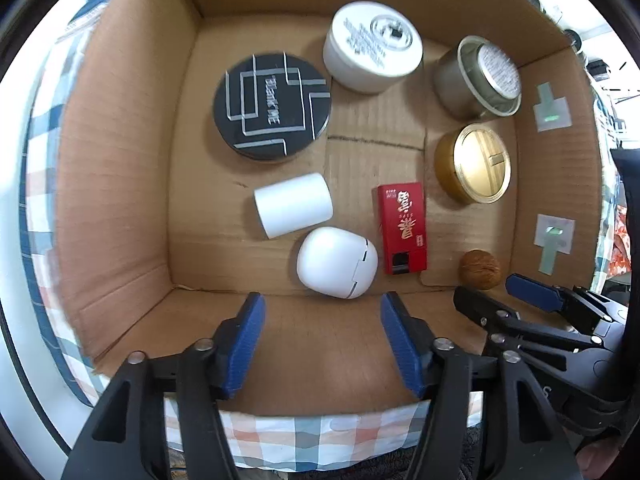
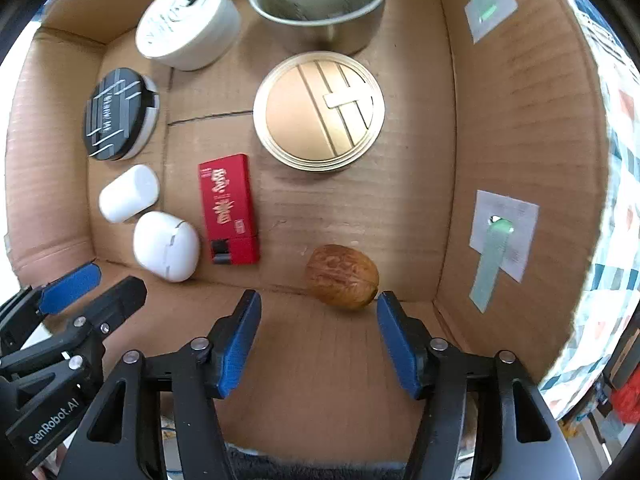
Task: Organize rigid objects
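Inside an open cardboard box [image 1: 120,184] [image 2: 520,128] lie a black round case [image 1: 272,106] [image 2: 118,114], a white jar [image 1: 372,46] [image 2: 188,22], a silver tin [image 1: 478,76] [image 2: 320,0], a gold tin [image 1: 474,162] [image 2: 318,110], a white cylinder [image 1: 294,204] [image 2: 128,192], a white earbud case [image 1: 338,262] [image 2: 166,246], a red box [image 1: 402,228] [image 2: 228,208] and a walnut [image 1: 480,269] [image 2: 342,276]. My left gripper [image 1: 322,306] is open and empty above the box's near wall, just short of the earbud case. My right gripper [image 2: 318,306] is open and empty, just short of the walnut.
The box sits on a checked cloth [image 1: 40,140] [image 2: 612,184]. Taped labels [image 1: 554,110] [image 2: 500,232] are stuck on the box's right wall. Each gripper shows in the other's view: the right one [image 1: 500,292] at the lower right, the left one [image 2: 96,284] at the lower left.
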Tool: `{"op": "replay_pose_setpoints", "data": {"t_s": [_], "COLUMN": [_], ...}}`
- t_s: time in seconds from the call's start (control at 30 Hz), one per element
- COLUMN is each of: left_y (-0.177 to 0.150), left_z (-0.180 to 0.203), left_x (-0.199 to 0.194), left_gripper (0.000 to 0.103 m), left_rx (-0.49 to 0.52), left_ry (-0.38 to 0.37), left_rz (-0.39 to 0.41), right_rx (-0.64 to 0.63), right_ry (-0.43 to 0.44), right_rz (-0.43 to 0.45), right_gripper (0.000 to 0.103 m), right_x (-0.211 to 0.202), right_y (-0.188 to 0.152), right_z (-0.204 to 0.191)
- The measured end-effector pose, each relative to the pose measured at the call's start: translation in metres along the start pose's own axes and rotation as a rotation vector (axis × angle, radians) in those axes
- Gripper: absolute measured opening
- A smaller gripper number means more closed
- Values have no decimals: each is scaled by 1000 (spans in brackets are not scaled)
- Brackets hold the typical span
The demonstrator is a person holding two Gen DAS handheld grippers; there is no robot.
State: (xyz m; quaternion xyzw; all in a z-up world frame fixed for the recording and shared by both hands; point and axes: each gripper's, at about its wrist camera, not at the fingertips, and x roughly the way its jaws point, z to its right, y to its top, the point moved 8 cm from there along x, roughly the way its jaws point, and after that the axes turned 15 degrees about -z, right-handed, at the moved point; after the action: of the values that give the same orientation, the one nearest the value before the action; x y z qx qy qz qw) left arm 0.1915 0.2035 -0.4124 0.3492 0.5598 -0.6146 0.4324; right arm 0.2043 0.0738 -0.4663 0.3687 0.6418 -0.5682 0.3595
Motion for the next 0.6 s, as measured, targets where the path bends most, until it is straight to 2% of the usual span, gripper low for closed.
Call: {"op": "replay_pose_setpoints", "data": {"t_s": [0.1,0.13,0.17,0.2,0.23,0.3,0.4,0.43,0.5,0.6], "left_y": [-3,-3,-5,-6,2,-3,-6,-8,-8,-16], "left_z": [0,-1,-2,-2,-7,-10,-13,-13,-12,-7], "left_x": [-12,-17,-21,-25,-36,-44,-55,-57,-65,-75], "left_gripper": [70,76,80,81,84,94,95,96,102,103], "left_rx": [-10,-16,-23,-30,-36,-46,-54,-55,-58,-57], "left_ry": [4,4,1,-1,-6,-15,-12,-7,0,9], "left_rz": [35,45,55,66,77,101,130,135,141,173], "right_rx": [-13,-15,-14,-11,-14,-15,-11,-6,-5,1], "right_ry": [-2,-5,-20,-35,-47,-45,-54,-60,-53,-48], "right_rz": [16,18,26,38,64,81,109,123,134,167], "right_gripper": [66,68,73,84,89,93,93,96,102,102], "right_x": [-11,-15,-19,-21,-28,-37,-48,-58,-67,-78], "right_y": [-5,-7,-9,-10,-11,-15,-21,-23,-28,-33], "right_z": [-2,-2,-1,-2,-1,-2,-4,1,3,5]}}
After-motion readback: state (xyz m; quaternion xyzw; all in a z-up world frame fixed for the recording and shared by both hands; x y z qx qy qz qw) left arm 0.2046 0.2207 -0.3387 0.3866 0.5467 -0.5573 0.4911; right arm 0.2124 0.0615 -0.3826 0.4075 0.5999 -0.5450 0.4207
